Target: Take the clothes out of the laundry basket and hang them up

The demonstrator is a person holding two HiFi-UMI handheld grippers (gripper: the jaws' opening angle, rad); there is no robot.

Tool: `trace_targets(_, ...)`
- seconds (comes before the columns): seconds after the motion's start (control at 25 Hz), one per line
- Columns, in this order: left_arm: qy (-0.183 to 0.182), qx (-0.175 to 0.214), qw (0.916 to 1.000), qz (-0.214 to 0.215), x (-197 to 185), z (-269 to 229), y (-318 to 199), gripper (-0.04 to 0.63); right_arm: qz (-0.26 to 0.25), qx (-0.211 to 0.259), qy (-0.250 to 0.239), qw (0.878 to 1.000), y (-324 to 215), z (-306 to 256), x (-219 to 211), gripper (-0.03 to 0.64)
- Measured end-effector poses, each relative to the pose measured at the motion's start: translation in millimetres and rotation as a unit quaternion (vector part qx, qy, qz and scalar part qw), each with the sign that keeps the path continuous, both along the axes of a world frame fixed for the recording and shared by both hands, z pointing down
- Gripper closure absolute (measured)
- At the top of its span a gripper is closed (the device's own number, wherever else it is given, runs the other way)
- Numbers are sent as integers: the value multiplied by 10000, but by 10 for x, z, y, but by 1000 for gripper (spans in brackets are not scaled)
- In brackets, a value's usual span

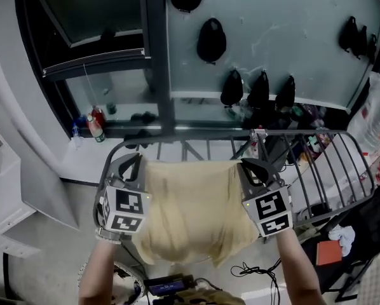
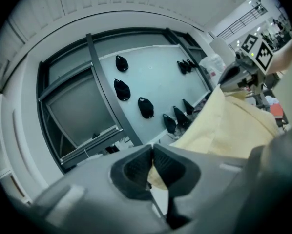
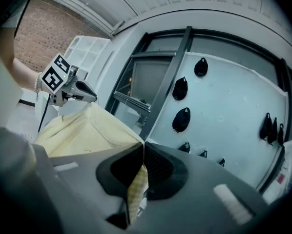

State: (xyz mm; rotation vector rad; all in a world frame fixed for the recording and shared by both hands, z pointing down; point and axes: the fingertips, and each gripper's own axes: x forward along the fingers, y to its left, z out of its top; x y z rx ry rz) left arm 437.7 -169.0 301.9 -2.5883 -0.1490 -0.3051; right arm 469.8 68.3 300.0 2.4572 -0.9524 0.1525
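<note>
Pale yellow garment (image 1: 196, 208) screens much of the drying rack (image 1: 304, 131) beneath it in the head view; the person's forearms (image 1: 298, 265) run off the bottom edge; bottles (image 1: 96, 127) on the sill are too small to identify.

The pale floor (image 1: 82, 167) carries a metal drying rack (image 1: 342, 164). Left of the rack, small bottles (image 1: 96, 127) stand by the window's foot. Beneath the rack's near side lie a black cable (image 1: 257, 271) and a flat red thing (image 1: 328, 253)
</note>
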Motion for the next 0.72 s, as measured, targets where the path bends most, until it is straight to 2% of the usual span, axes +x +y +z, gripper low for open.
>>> trace_targets(0.24,-97,-56,9999,74,814,10,-429,591,98,-241,-23,9997,-425,1,796,606)
trace_targets(0.36,-80,-78,9999,95,1173,-14,-609,591,206,-192,-59,9996,-605,-16,1181,606)
trace_targets(0.72,39,18,9999,127,2099,-84,-997,591,452,-279,-50,9986,-1016,-90,2174,606)
